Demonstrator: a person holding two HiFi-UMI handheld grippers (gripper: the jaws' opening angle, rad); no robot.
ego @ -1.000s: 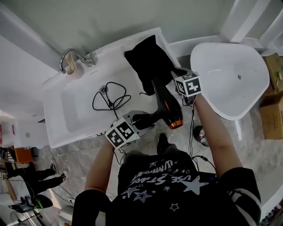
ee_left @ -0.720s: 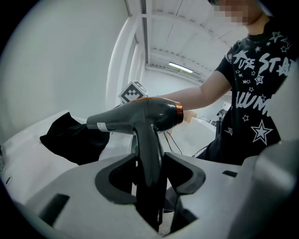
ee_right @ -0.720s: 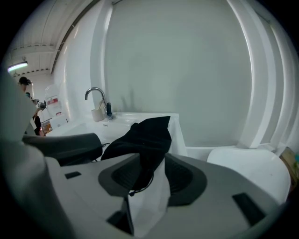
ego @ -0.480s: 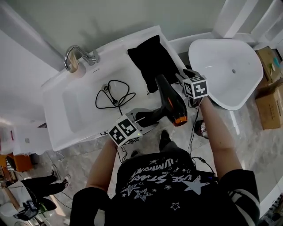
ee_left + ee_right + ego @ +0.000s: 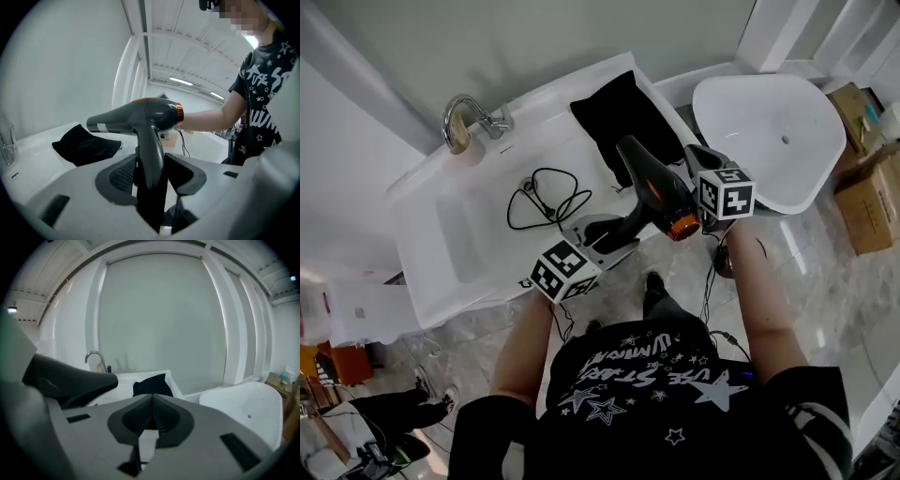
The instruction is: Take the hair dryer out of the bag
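My left gripper is shut on the handle of the black hair dryer, which hangs in the air above the sink's front edge, its orange-ringed rear end toward me. In the left gripper view the dryer stands upright with its handle clamped between the jaws of my left gripper. The empty black bag lies flat on the counter behind it. My right gripper floats just right of the dryer, shut and empty, apart from the bag.
A black cord lies coiled in the white sink, with a chrome faucet at the back. A white tub stands to the right, cardboard boxes beyond it. Cables trail on the marble floor.
The dryer has risen in my left gripper and swung clear of the bag's mouth. My right gripper has pulled up and away from the bag and closed.
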